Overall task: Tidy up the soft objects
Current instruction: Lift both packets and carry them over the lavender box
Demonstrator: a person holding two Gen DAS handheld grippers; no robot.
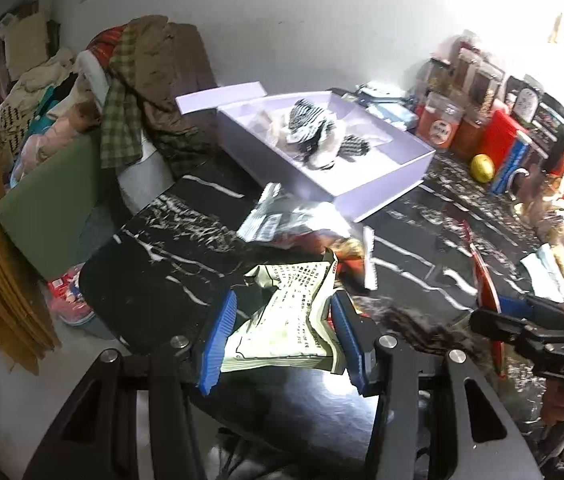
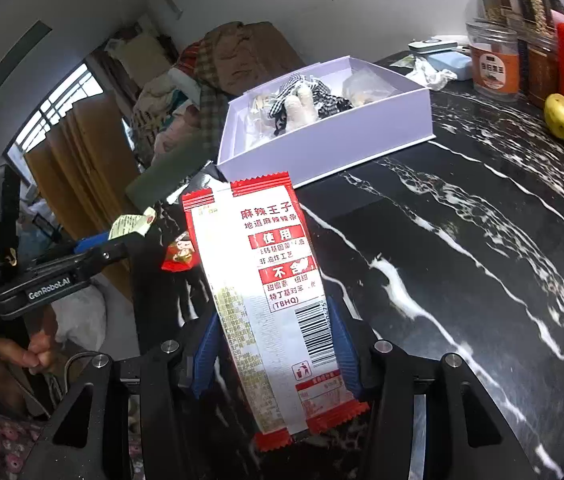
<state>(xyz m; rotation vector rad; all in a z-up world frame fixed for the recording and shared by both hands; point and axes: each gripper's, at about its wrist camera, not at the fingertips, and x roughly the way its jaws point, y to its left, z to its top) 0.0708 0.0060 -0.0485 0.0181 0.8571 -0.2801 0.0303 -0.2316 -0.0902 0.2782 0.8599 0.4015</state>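
My left gripper [image 1: 284,300] is shut on a crumpled pale snack packet [image 1: 290,316] with printed text, held above the black marble table [image 1: 153,264]. My right gripper [image 2: 273,316] is shut on a long red-and-white snack packet [image 2: 269,280] with a barcode, held above the table [image 2: 462,260]. An open white box [image 1: 362,196] sits farther back; it holds checked fabric pieces [image 1: 310,120] and clear bags. The box [image 2: 322,152] also shows in the right wrist view. A silvery packet [image 1: 282,220] lies near the box. The left gripper [image 2: 121,246] appears at the left of the right wrist view.
A heap of clothes [image 1: 141,92] lies on furniture beyond the table's left edge. Jars [image 1: 442,124], red boxes and a yellow fruit [image 1: 482,168] crowd the back right. The jar [image 2: 496,64] and fruit [image 2: 560,116] show too. White wrappers [image 1: 546,276] lie at the right.
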